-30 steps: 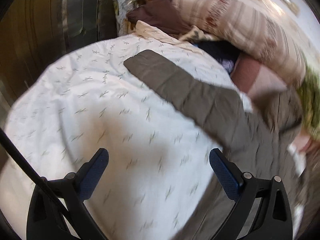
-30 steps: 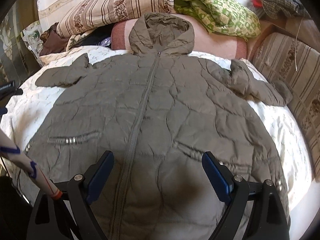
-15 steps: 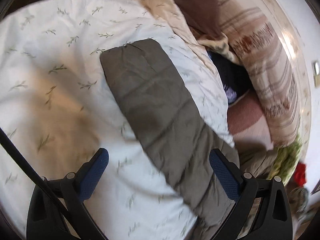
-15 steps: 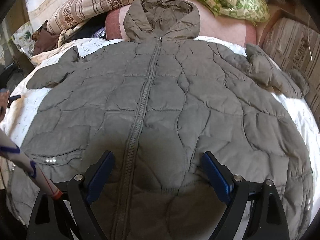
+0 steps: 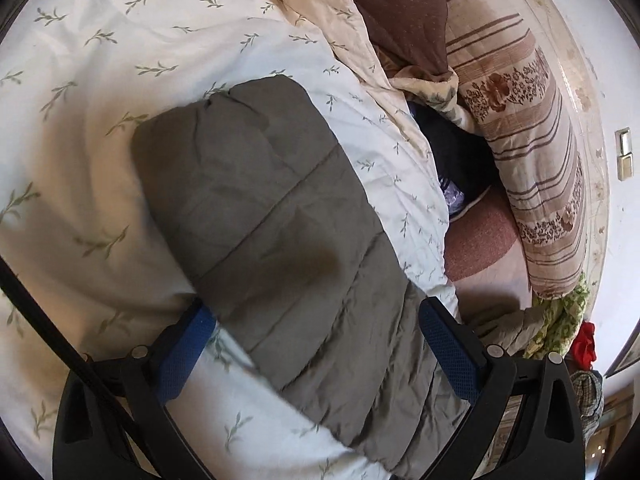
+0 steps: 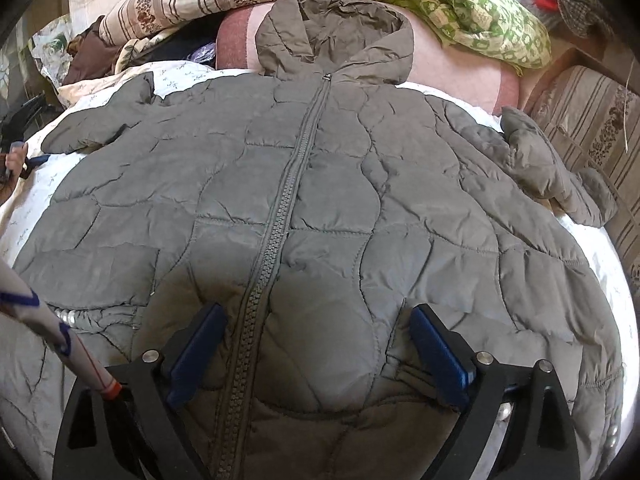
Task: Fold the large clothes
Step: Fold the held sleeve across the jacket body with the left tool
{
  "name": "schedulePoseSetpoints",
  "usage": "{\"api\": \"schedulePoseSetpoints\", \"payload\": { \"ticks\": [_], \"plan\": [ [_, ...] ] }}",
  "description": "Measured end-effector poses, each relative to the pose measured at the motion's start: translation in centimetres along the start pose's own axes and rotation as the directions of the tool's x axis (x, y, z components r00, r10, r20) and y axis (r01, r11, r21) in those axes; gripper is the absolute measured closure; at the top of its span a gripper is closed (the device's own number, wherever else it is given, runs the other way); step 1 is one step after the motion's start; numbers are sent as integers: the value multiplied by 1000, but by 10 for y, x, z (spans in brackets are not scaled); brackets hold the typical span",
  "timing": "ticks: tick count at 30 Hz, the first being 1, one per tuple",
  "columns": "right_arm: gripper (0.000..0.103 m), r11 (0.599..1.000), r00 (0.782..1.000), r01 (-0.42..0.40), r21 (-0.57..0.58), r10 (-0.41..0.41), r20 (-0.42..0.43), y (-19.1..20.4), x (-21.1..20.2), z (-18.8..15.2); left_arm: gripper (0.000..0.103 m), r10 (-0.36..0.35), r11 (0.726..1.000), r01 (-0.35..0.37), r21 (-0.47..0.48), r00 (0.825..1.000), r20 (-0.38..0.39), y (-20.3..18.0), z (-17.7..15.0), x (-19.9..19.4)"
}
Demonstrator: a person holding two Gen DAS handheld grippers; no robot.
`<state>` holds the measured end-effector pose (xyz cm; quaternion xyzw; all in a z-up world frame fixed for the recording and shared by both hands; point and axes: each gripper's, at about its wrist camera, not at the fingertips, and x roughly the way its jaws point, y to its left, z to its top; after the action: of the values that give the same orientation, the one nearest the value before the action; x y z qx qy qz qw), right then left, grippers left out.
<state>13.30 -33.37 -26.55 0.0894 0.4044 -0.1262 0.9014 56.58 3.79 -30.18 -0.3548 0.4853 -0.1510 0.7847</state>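
A grey-olive quilted hooded jacket lies flat and front-up on a white leaf-print bed sheet, zipper closed, hood toward the pillows. Its left sleeve stretches out over the sheet. My left gripper is open and low over that sleeve, one finger on each side of it. The right sleeve lies crumpled at the bed's right side. My right gripper is open, its fingers down on the jacket's lower front, just right of the zipper line.
A striped floral pillow, brown cloth and a pink cushion line the head of the bed. A green patterned blanket lies behind the hood. A striped sofa arm is at the right. A hand shows by the left cuff.
The left gripper has come down close over the sleeve, which now lies between its fingers. The right gripper has dropped lower and nearer onto the jacket's front.
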Motion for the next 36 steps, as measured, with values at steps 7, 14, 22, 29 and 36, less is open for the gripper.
{"api": "schedulePoseSetpoints", "payload": {
  "ticks": [7, 14, 22, 29, 36],
  "plan": [
    [4, 1000, 1000, 6, -7, -6, 7, 2, 4, -1, 57, 152, 987, -154, 51, 987, 44, -13, -2, 5],
    [3, 1000, 1000, -1, -8, 1, 20, 2, 7, -3, 93, 86, 990, -88, 111, 996, 25, -57, -25, -21],
    [3, 999, 999, -37, 12, 37, 23, -2, 8, -4, 94, -104, 903, 141, 407, 988, -113, -193, -141, -43],
    [3, 998, 998, -61, 30, 60, 31, -5, 7, -6, 94, -79, 840, 229, 491, 949, -306, -221, -274, -4],
    [3, 995, 996, -88, 48, 86, 33, -9, 8, -6, 90, 212, 782, -25, 623, 950, -228, -195, -351, 21]
  ]
}}
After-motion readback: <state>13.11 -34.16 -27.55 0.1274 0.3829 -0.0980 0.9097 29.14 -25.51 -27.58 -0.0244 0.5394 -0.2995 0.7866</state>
